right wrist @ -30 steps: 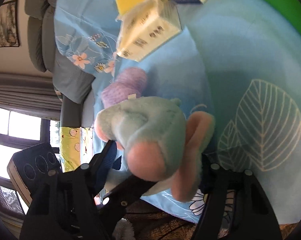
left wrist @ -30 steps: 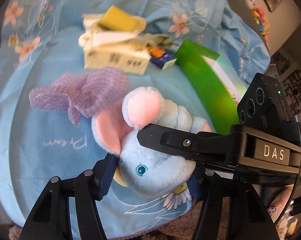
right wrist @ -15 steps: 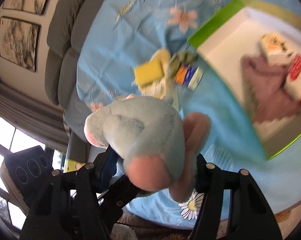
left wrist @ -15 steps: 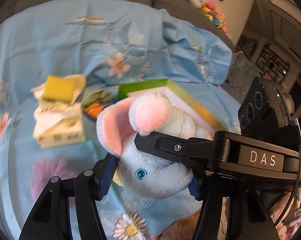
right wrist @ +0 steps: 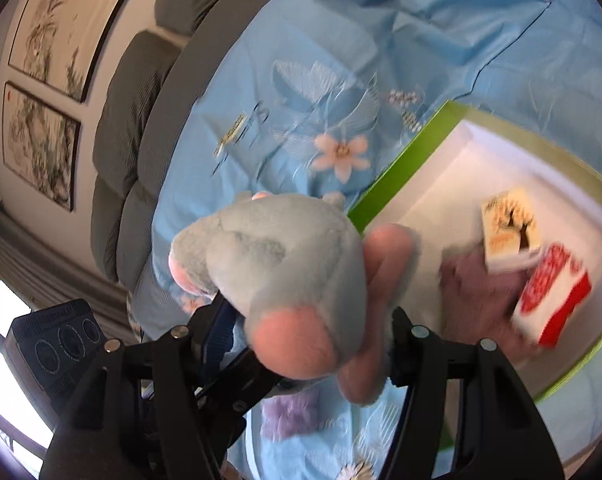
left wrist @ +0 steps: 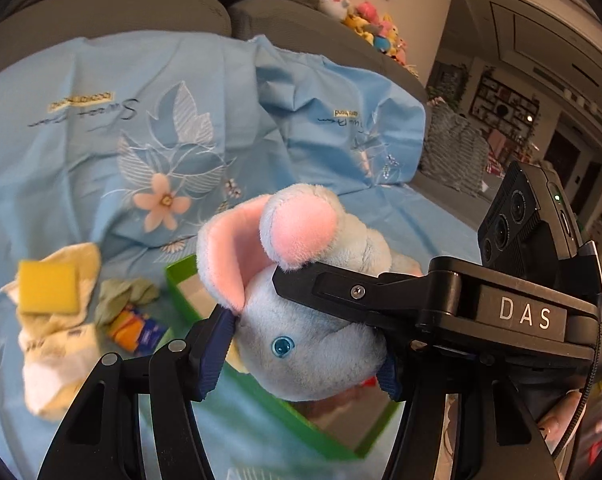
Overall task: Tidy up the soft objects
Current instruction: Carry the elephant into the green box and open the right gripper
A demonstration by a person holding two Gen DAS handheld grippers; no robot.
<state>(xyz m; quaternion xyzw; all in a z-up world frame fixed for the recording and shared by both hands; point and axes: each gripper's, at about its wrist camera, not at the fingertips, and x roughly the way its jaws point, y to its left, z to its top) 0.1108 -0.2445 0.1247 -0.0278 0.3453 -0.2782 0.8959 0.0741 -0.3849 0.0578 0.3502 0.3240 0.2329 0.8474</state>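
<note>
Gripping the plush mouse [left wrist: 313, 344] from both sides: pale blue fur, pink-lined ears, one shiny blue eye, head squashed between pads. Left gripper [left wrist: 305, 356] closed on the head, held above the green box [left wrist: 181, 292]. Right gripper [right wrist: 309, 332] also clamped on the toy, crossing in from the right in the left wrist view. Toy is lifted off the blue floral sheet [left wrist: 141, 128], at the box's near edge. Box holds a red-white pack [right wrist: 549, 296] and a cream carton [right wrist: 509, 228].
</note>
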